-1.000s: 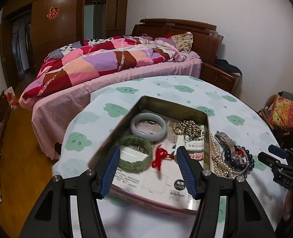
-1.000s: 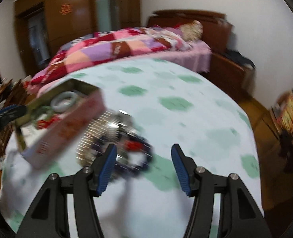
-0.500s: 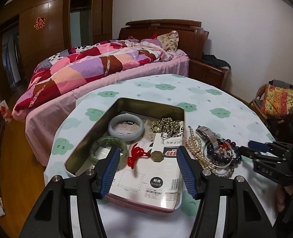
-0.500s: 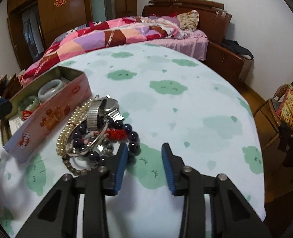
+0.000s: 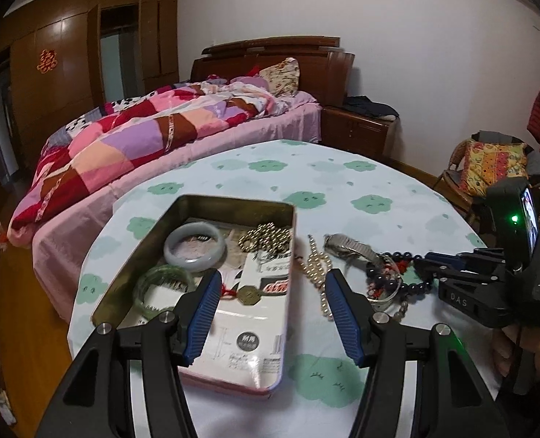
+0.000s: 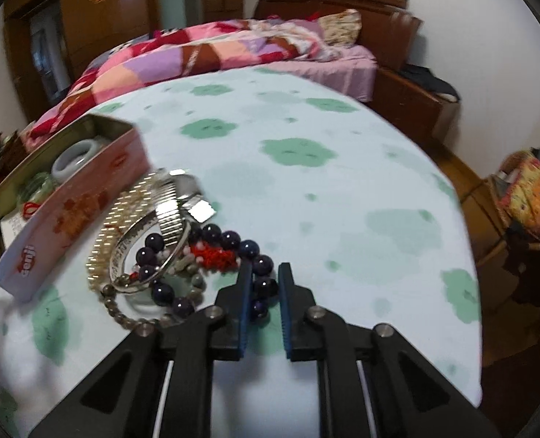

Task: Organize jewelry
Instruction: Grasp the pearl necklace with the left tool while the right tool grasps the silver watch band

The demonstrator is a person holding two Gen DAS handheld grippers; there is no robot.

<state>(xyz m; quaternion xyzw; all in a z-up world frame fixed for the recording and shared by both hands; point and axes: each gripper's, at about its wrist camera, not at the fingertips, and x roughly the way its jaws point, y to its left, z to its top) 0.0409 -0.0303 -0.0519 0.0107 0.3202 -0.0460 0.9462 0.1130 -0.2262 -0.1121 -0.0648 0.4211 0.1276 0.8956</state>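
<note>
Round desk (image 5: 343, 182) under white cloth printed with green clouds. At nine o'clock on it in the right wrist view, open pink tin (image 6: 69, 211), red lettering on its side wall too blurred to read. Inside the tin: pale bangle (image 5: 195, 247), green bangle (image 5: 164, 286), gold bead chain (image 5: 266, 237), red-corded brass charm (image 5: 246, 294), printed paper with unreadable characters. Just beside the tin at three o'clock, jewelry heap: pearl strand (image 5: 319, 273), metal watch (image 5: 350, 250), silver bangle (image 6: 142, 255), dark purple bead bracelet (image 6: 240, 244). Left gripper (image 5: 271, 304) fingers spread wide, empty, above the tin. Right gripper (image 6: 264, 288), marked "DAS", fingers closing narrowly around purple beads.
</note>
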